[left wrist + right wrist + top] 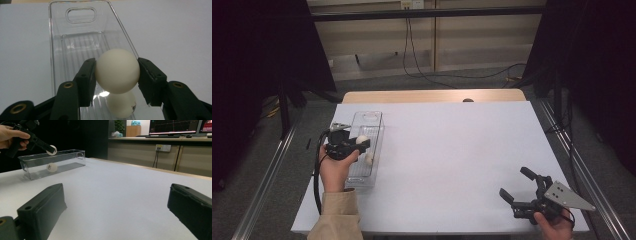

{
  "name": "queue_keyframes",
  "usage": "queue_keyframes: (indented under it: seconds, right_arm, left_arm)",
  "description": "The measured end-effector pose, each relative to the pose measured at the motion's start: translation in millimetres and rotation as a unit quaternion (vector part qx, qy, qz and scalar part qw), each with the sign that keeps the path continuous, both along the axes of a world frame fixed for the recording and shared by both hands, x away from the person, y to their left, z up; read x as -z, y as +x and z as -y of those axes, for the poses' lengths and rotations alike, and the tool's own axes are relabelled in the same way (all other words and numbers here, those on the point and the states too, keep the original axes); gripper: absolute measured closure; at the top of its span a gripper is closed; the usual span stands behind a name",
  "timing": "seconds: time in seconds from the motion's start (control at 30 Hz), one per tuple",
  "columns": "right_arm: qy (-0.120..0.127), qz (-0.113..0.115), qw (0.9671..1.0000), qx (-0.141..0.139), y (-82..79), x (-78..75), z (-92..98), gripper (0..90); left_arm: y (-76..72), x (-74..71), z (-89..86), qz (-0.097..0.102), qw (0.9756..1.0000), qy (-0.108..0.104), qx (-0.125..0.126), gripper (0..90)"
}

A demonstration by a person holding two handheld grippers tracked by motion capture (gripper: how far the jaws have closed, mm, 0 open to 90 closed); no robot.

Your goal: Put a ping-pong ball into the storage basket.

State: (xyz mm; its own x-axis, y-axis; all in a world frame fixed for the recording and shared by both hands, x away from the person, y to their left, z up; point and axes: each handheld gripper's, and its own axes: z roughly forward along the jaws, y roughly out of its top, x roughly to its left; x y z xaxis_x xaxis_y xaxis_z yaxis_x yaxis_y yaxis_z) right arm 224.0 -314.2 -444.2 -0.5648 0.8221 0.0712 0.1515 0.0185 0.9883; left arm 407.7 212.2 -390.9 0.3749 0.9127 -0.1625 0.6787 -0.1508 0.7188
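Between the left claw (362, 144) and the right claw (518, 184) the white table (452, 145) lies bare — open passage all the way across. Under the left claw stands a clear bin (75, 37), its thin upright walls the only barrier there. Its floor ahead of the claw is free up to the end wall with the handle slot; just below the claw a white ball (122, 105) rests on that floor — the one obstacle inside.

Even indoor light, dim edges, slightly soft frames

High view: white table (452, 150) bright, surroundings near black. Left gripper view: glare spots on clear bin (75, 45), ball (117, 70) sharp, soft shadow under it. Right gripper view: near jaws blurred, monitors (175, 126) glowing behind.
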Motion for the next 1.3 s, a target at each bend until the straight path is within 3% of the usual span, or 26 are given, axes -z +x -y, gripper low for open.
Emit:
queue_keyframes:
  seconds: [0.43,1.1,1.3]
  right_arm:
    - [0.000,0.000,1.0000,0.000,0.0,-0.2,0.1,0.7]
    - [0.000,0.001,1.0000,0.001,-0.5,-0.3,1.0,0.7]
    - [0.000,0.001,1.0000,0.002,-0.9,-0.4,1.6,0.7]
  left_arm:
    - [1.1,4.6,-1.3,-0.006,0.9999,0.012,-0.004,50.3]
    - [3.3,10.5,-0.8,-0.013,0.9998,0.013,-0.005,50.7]
    - [3.3,10.2,-0.1,-0.011,0.9998,0.010,-0.009,47.1]
